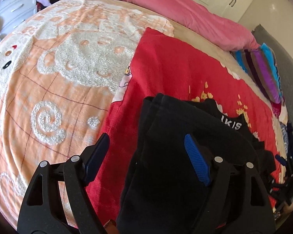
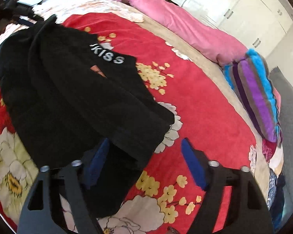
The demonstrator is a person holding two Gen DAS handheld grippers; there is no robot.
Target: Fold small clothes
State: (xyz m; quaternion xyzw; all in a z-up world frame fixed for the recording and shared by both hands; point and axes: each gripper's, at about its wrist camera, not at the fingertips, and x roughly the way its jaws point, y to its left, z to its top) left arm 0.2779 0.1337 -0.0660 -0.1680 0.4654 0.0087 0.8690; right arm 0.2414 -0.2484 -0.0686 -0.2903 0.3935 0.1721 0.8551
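Note:
A black garment (image 1: 166, 165) with white letters lies partly folded on the red flowered blanket (image 1: 166, 68). It also shows in the right wrist view (image 2: 78, 101), where the letters read "KISS". My left gripper (image 1: 146, 156) is open, jaws wide, above the garment's left edge; its right finger is over the black cloth. My right gripper (image 2: 144, 161) is open, its jaws spanning the garment's near right corner, and holds nothing. The other gripper shows at the right edge of the left wrist view (image 1: 283, 167) and at the top left of the right wrist view (image 2: 19, 13).
An orange and white fleece blanket (image 1: 48, 78) covers the bed's left side. A pink duvet (image 1: 185, 13) runs along the far edge. A striped purple and blue pillow (image 2: 257, 97) lies at the right. White drawers (image 1: 15, 5) and wardrobes (image 2: 244, 15) stand beyond.

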